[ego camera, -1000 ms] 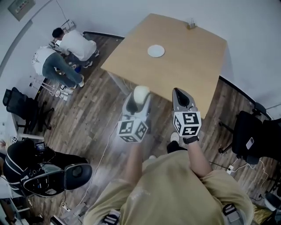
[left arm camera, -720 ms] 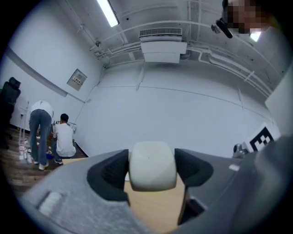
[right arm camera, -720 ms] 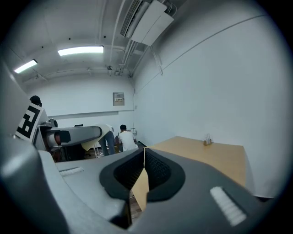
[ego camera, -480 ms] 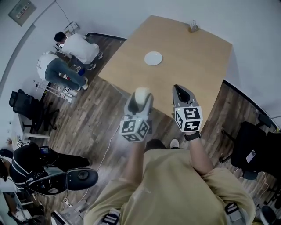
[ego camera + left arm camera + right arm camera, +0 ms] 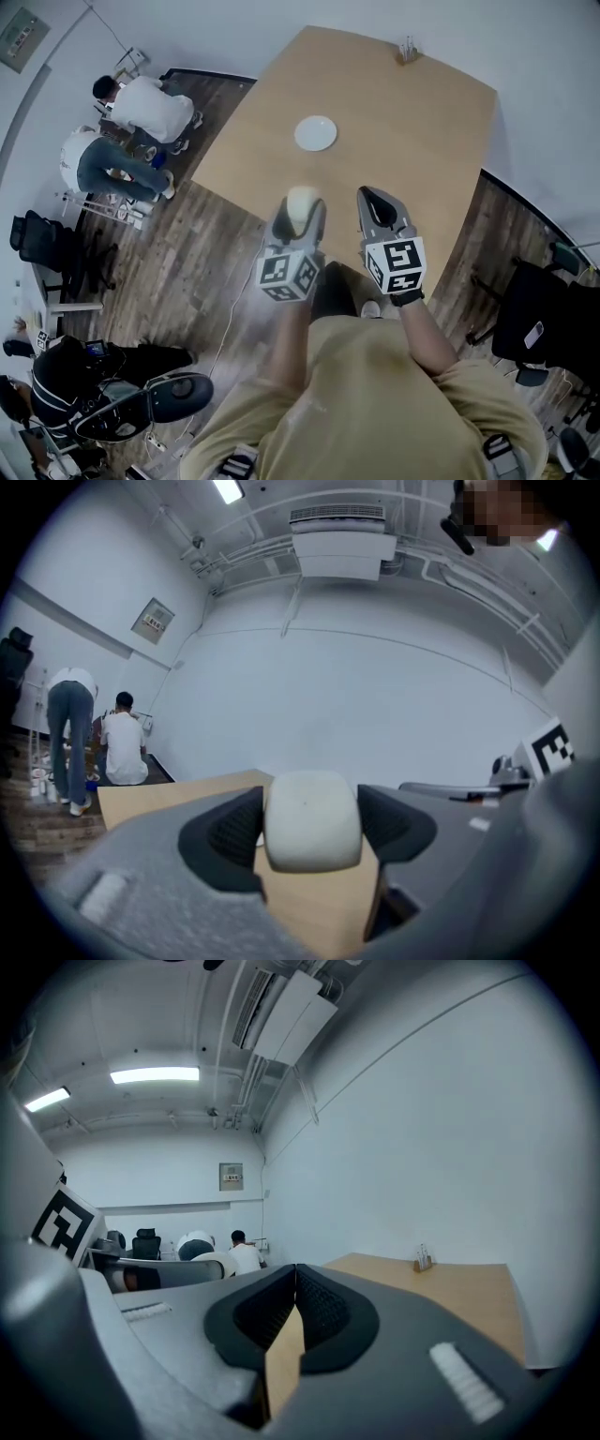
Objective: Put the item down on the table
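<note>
A rounded white item (image 5: 312,819) is clamped between the jaws of my left gripper (image 5: 300,208), seen as a pale lump (image 5: 301,202) at the near edge of the light wooden table (image 5: 412,131) in the head view. My right gripper (image 5: 376,202) is beside it, over the same table edge, with its jaws pressed together at the tips (image 5: 295,1290) and nothing between them. A white plate (image 5: 315,133) lies on the table farther away, apart from both grippers.
A small holder (image 5: 407,49) stands at the table's far edge. Two people (image 5: 122,127) crouch on the wooden floor at the left. Black chairs (image 5: 534,309) stand at the right, and equipment (image 5: 103,403) lies at lower left.
The view has moved toward the table: both grippers now reach over its near edge. The left gripper still holds the white item and the right stays shut.
</note>
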A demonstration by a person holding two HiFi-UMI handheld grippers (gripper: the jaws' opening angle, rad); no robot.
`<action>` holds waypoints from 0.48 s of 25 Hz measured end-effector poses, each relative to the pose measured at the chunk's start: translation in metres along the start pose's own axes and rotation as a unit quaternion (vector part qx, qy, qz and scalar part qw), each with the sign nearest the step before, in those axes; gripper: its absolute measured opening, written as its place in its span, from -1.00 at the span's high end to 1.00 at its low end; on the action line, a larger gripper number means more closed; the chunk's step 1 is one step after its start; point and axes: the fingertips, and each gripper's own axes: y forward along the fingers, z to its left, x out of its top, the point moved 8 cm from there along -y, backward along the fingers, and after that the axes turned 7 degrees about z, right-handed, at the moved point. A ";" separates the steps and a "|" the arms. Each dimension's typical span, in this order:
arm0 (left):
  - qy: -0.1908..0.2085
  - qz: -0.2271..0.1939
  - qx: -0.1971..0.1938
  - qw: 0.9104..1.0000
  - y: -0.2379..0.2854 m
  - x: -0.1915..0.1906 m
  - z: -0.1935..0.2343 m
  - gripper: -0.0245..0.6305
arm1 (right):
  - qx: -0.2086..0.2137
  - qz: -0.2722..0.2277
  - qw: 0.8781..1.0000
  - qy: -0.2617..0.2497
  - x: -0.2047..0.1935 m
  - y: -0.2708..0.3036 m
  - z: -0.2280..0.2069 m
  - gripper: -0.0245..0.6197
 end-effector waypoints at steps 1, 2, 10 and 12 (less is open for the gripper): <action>-0.001 0.003 -0.003 1.000 0.015 0.002 0.006 -0.03 | -0.002 0.002 1.000 0.000 0.002 0.012 -0.007 0.90; -0.001 0.006 -0.005 1.000 0.030 0.004 0.011 -0.03 | -0.005 0.004 1.000 -0.001 0.005 0.024 -0.014 0.90; -0.006 0.036 -0.015 0.999 0.135 0.024 0.079 -0.03 | -0.037 0.028 0.999 0.020 0.021 0.133 -0.055 0.90; -0.008 0.047 -0.016 0.999 0.158 0.027 0.100 -0.03 | -0.043 0.044 0.998 0.025 0.019 0.161 -0.059 0.90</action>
